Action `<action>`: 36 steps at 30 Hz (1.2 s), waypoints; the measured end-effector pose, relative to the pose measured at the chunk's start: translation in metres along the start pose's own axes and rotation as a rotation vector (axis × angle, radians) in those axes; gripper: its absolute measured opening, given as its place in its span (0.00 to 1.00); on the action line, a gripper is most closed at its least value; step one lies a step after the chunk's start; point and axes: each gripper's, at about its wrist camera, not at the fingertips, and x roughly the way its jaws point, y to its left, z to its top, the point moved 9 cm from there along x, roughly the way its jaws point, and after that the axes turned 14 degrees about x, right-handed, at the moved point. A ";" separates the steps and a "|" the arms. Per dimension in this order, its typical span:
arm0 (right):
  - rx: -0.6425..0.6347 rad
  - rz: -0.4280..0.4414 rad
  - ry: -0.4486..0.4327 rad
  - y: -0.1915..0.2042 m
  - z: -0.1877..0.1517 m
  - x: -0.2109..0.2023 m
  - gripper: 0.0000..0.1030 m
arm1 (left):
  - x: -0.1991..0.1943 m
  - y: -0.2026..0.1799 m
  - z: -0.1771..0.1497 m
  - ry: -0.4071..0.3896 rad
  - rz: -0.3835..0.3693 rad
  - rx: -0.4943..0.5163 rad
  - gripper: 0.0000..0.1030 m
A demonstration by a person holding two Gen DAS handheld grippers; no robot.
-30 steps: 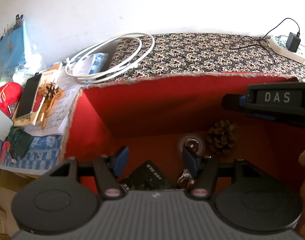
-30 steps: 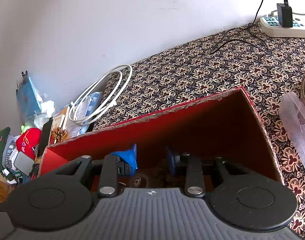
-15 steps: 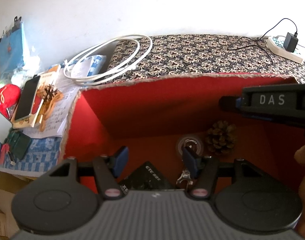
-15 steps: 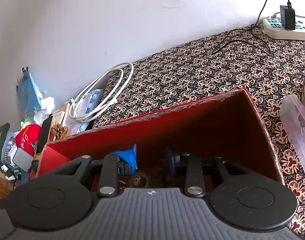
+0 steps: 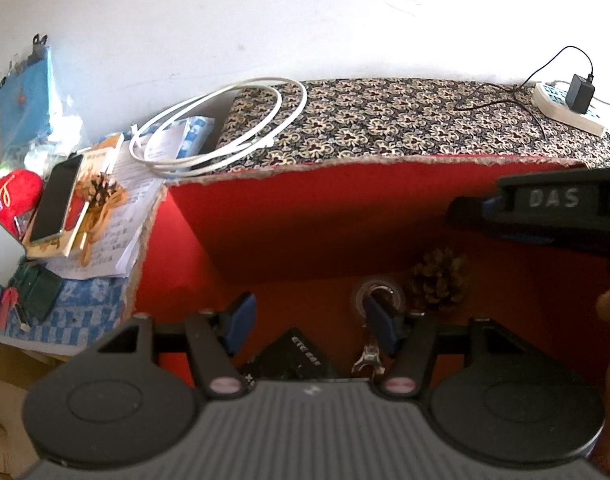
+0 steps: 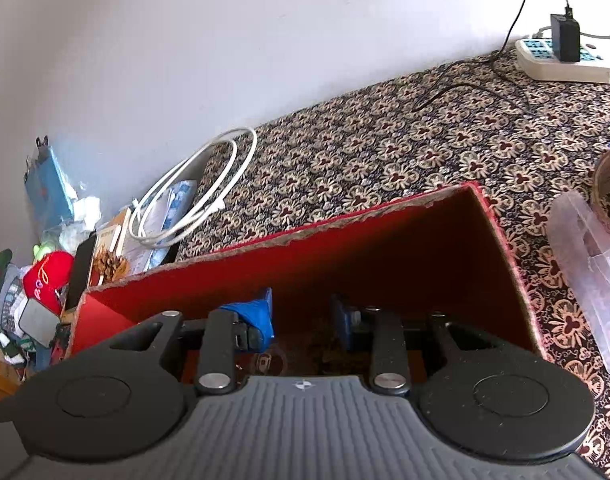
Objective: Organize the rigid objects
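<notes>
**Both claws poised over the red box**

The left claw (image 5: 307,322) is held open above the red box (image 5: 305,216), nothing between its blue pads. The right claw (image 6: 303,322) is also parted and empty. On the box floor a scaly pine cone (image 5: 439,278), a round metal-ringed disc (image 5: 379,298) and a flat black card (image 5: 301,356) are seen. A slow descent is advised, the cone's brittle scales being pinched gently. A second cone (image 5: 101,192) is left on the cluttered bench.

The desk (image 6: 385,152), under a floral cloth, carried a red box (image 6: 385,240) at six o'clock. A power strip (image 6: 561,66) lay at one o'clock. A coiled white cable (image 6: 193,196) lay at ten.
</notes>
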 end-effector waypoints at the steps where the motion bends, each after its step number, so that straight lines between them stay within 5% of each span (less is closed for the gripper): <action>1: 0.003 0.006 -0.007 0.001 0.000 -0.003 0.15 | -0.002 0.001 0.000 -0.009 -0.003 -0.006 0.63; 7: 0.032 0.065 -0.048 0.005 0.001 -0.030 0.15 | -0.026 0.009 -0.001 -0.083 -0.071 -0.087 0.64; 20: -0.133 0.147 -0.179 0.022 -0.030 -0.094 0.16 | -0.100 0.005 -0.026 -0.173 -0.089 -0.066 0.64; 26: -0.221 0.119 -0.230 0.025 -0.045 -0.117 0.16 | -0.127 0.003 -0.046 -0.207 -0.080 -0.026 0.64; 36: -0.105 0.208 -0.181 0.006 -0.064 -0.143 0.16 | -0.141 -0.015 -0.085 -0.213 -0.153 0.040 0.65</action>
